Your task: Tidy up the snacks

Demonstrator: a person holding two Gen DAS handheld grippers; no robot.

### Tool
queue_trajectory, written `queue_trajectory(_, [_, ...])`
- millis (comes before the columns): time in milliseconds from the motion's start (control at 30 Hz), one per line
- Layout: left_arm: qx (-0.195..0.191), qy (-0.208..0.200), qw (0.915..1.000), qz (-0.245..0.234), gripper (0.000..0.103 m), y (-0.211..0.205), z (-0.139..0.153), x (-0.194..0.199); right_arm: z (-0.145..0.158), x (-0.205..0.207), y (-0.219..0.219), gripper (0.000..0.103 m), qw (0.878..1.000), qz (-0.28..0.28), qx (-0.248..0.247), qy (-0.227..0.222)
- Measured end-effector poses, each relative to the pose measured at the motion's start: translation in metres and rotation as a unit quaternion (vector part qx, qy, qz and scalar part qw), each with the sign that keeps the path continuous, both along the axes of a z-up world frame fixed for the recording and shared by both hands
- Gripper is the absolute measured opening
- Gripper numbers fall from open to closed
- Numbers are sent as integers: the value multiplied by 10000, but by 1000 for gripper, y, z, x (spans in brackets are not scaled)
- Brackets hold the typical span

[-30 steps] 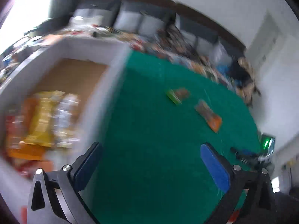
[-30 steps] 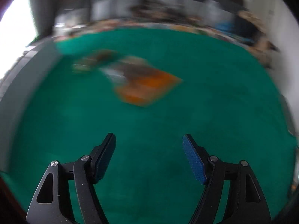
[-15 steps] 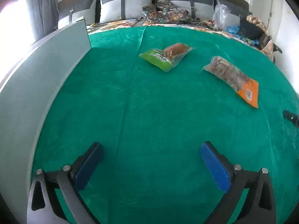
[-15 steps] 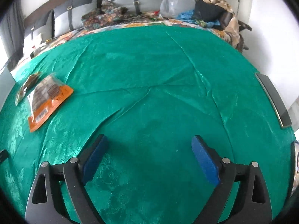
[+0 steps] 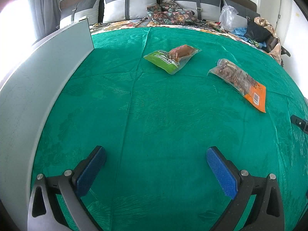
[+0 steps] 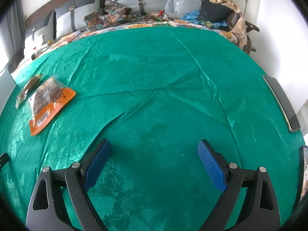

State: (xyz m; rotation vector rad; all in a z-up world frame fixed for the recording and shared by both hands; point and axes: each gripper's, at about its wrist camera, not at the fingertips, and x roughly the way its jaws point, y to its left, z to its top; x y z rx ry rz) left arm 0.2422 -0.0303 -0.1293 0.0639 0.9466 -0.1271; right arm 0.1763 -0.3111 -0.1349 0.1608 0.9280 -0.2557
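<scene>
Two snack packets lie flat on the green cloth (image 5: 154, 115). A green-ended packet (image 5: 171, 57) lies at the far middle of the left wrist view, and an orange-ended packet (image 5: 240, 80) lies to its right. In the right wrist view the orange packet (image 6: 48, 104) lies at the far left, with the other packet (image 6: 28, 88) just behind it. My left gripper (image 5: 156, 154) is open and empty, low over the cloth, well short of both packets. My right gripper (image 6: 154, 146) is open and empty over bare cloth.
A tall grey box wall (image 5: 38, 96) stands along the left edge of the left wrist view. Grey cushions (image 5: 130, 5), patterned fabric and bags (image 6: 211, 11) line the far side. A dark flat device (image 6: 281, 104) lies at the cloth's right edge.
The left gripper swung away from the box holding snacks and settled facing the two packets. The right gripper turned right, so the orange packet slid to its far left.
</scene>
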Motion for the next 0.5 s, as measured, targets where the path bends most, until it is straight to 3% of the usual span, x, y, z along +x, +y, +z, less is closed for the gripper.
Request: queue_trajectory(500, [-5, -2, 10000, -2, 103, 4, -5, -3, 0, 0, 0, 94, 10000, 0, 0, -1])
